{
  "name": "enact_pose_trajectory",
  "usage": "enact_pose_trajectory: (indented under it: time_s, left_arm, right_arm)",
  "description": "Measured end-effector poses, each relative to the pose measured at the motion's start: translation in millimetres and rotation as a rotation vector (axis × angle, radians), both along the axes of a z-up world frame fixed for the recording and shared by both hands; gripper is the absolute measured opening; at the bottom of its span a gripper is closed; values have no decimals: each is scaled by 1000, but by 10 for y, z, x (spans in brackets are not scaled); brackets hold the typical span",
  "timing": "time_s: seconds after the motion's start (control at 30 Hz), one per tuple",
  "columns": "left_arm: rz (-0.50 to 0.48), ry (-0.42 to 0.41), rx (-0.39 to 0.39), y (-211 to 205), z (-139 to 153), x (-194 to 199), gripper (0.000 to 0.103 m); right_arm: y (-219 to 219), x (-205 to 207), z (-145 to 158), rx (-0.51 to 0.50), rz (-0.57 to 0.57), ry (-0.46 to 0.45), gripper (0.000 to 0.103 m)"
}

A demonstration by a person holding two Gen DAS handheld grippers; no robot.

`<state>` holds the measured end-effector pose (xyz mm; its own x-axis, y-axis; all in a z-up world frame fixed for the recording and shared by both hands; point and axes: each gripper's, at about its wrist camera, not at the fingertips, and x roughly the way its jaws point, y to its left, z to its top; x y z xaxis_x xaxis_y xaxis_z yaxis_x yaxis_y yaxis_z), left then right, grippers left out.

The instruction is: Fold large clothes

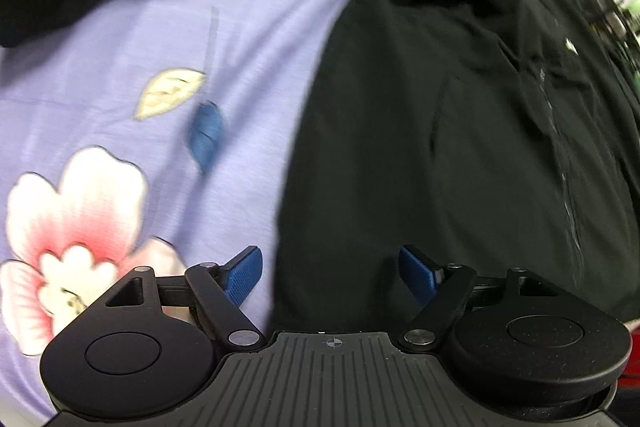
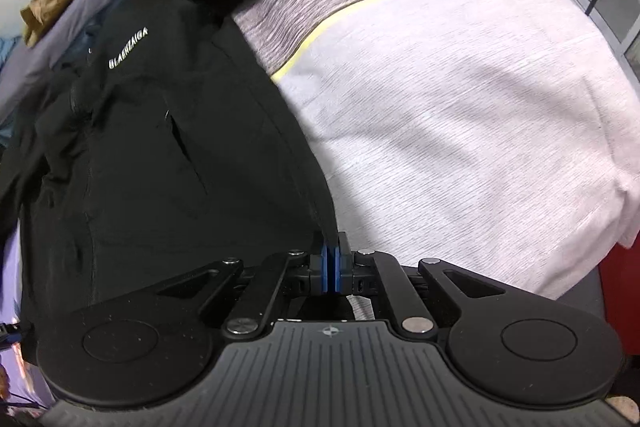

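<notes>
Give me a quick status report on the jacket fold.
Left gripper open over black jacket. Right gripper shut on jacket hem edge. Nothing blocking; floral sheet underneath.

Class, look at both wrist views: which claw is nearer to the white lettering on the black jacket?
Hard to rank. The right claw, shut on the black jacket hem, faces the lettering; the left claw, open over the jacket, doesn't show it.

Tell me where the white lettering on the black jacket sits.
In the right wrist view, the white lettering sits upper left on the black jacket, left of the lilac bedspread.
</notes>
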<state>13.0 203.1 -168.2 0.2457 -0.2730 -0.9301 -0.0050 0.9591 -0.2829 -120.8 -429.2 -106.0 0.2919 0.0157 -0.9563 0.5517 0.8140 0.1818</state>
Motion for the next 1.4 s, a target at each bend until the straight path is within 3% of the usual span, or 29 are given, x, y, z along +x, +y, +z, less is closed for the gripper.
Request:
enact_pose_trajectory:
  time_s: [0.13, 0.2, 0.23, 0.27, 0.43, 0.53, 0.6, 0.7, 0.83, 0.9, 0.93, 1.0, 1.03, 1.2, 1.4]
  left_arm:
    - [-55, -40, 82, -184, -39, -70, 103]
    - [-51, -41, 81, -194, -9, -58, 84]
    - [-42, -33, 56, -179, 6, -39, 60]
    - [-37, -25, 25, -168, 22, -10, 48]
    - [-22, -54, -16, -116, 369, -3, 39]
    - [-9, -114, -28, 16, 816, -156, 34]
    - [-28, -109, 0, 22, 959, -251, 32]
    - [-69, -52, 95, -67, 796, -373, 32]
    - [-30, 23, 151, -167, 304, -445, 38]
    - [-2, 43, 199, -202, 210, -464, 55]
    - [1, 43, 214, -219, 179, -470, 80]
    - [-7, 47, 239, -245, 127, -451, 102]
    - [-8, 53, 247, -252, 111, -429, 103]
    - [49, -2, 290, 41, 341, -387, 103]
    - [145, -183, 272, 292, 977, 51, 103]
  right_arm:
    - [97, -25, -90, -5, 20, 22, 5]
    - [65, -46, -149, -2, -7, 33, 5]
    - [44, -68, -160, 5, -16, 32, 5]
    - [26, -56, -166, 12, -24, 33, 5]
    - [88, 136, -72, 6, 38, 48, 5]
    - [32, 126, 162, 31, 52, 10, 5]
    - [-6, 88, 393, 84, 56, -28, 5]
    - [74, 85, 610, 56, 137, -3, 5]
    - [109, 59, 258, 46, 155, 116, 6]
    - [128, 65, 8, 37, 132, 150, 10]
    - [157, 83, -81, 27, 128, 164, 15]
    - [233, 121, -173, 19, 132, 177, 22]
    - [269, 146, -207, 13, 145, 177, 35]
    - [382, 179, -119, -66, 232, 185, 61]
    - [341, 322, 286, -109, 319, 101, 67]
